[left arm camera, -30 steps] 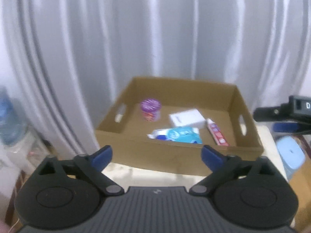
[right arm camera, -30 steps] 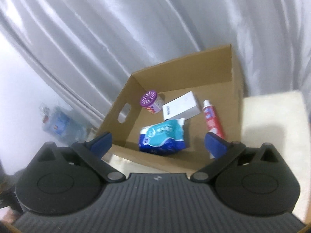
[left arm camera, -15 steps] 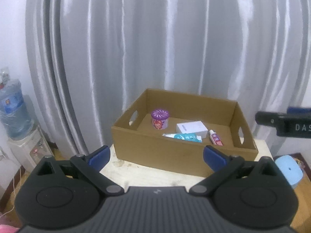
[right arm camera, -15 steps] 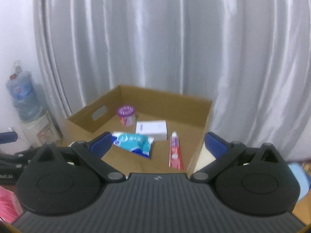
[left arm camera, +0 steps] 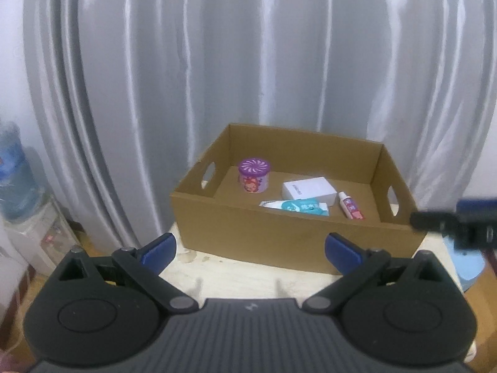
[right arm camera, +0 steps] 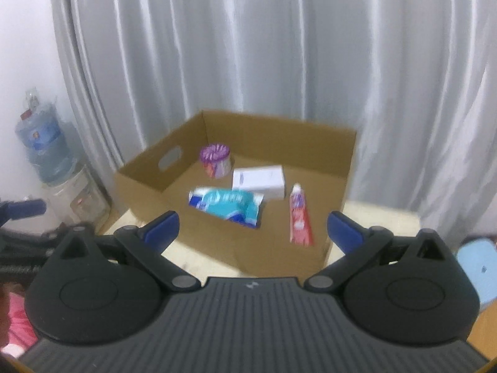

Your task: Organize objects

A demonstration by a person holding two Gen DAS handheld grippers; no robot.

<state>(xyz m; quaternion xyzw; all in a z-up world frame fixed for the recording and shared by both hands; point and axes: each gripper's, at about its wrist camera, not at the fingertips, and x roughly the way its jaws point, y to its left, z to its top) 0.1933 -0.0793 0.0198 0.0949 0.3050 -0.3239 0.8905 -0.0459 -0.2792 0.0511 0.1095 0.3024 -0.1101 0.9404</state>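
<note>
Left gripper [left arm camera: 250, 247] and right gripper [right arm camera: 251, 227] both spread wide, empty. Cardboard box [left arm camera: 279, 236] at 12 o'clock on the table [left arm camera: 236, 275], holding blue tissue pack [right arm camera: 228, 205], red toothpaste tube [right arm camera: 298, 219], white carton [left arm camera: 309, 190], purple-lidded tub [left arm camera: 253, 178]. All labels unreadable, blurred.

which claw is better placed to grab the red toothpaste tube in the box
Right, probably. The toothpaste tube lies at the box's right end, nearer the open right claw; the left claw faces the front wall.
</note>
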